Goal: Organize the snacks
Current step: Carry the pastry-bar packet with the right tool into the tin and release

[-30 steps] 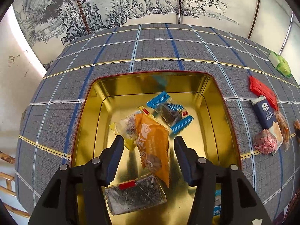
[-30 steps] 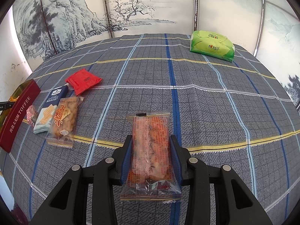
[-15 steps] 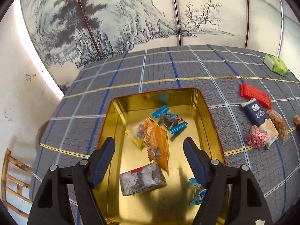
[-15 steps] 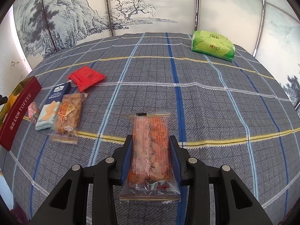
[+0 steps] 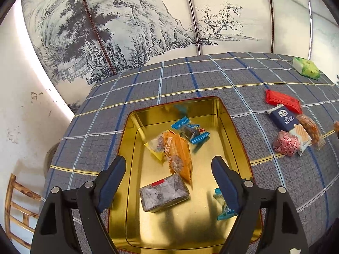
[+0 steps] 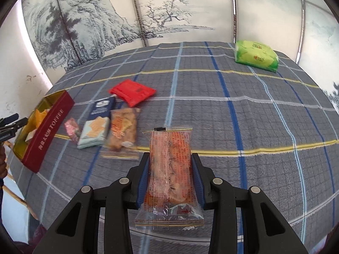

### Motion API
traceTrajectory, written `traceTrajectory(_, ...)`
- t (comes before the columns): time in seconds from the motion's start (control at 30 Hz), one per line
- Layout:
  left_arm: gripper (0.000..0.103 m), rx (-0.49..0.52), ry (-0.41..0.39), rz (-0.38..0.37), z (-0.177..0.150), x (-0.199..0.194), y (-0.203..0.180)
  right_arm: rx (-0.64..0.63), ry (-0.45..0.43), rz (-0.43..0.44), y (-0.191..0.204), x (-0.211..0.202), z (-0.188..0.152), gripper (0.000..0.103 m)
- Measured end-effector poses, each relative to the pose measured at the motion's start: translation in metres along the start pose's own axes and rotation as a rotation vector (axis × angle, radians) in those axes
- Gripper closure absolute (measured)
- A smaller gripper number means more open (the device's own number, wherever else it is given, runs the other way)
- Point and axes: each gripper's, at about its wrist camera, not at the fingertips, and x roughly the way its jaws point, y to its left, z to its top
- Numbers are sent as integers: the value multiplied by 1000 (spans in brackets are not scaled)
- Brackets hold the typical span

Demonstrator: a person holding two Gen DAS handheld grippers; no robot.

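Observation:
A gold tin (image 5: 237,127) with red outer walls (image 6: 48,131) sits on the checked tablecloth. It holds an orange packet (image 5: 180,154), a blue-ended candy (image 5: 190,130), a yellowish packet (image 5: 155,145), a grey block (image 5: 164,192) and a teal packet (image 5: 225,208). My left gripper (image 5: 169,165) hangs open and empty above the tin. My right gripper (image 6: 170,163) is shut on a clear orange-red snack pack (image 6: 170,169), held above the cloth to the right of the tin.
Loose snacks lie right of the tin: a red packet (image 6: 132,92), a navy-and-white pack (image 6: 98,122), a peanut bag (image 6: 124,128), and a pink candy (image 6: 72,129). A green pack (image 6: 256,56) lies at the far right. A wooden chair (image 5: 17,207) stands beyond the table's left edge.
My left gripper has risen and pulled back from the tin, its jaws opening wider. My right gripper, still holding the snack pack, has lifted and shifted toward the tin.

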Motion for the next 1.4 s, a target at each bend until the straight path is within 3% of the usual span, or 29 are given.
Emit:
traceTrajectory(0.47,21,-74,-3,0,-16,-5,32,-151,-23,172,109,-5,34,64)
traceTrajectory(0.53,17,-91,-2,-1,-19,-6,39,-171,-18,200,124,0,39,64)
traceTrajectory(0.6,5,-115,-4,15,-23,-9,46,-189,-11,221,139,5,43,64)
traceTrajectory(0.7,1,-156,-18,28,-27,-14,56,-224,-2,254,163,12,50,64)
traceTrajectory(0.9,1,-235,-28,-21,-31,-21,77,-276,8,329,208,23,66,64)
traceTrajectory(1.17,1,-160,-125,-52,-37,-37,70,-324,63,383,258,58,77,64)
traceTrajectory(1.4,1,-236,-120,-123,-43,-31,87,-352,107,386,287,93,88,64)
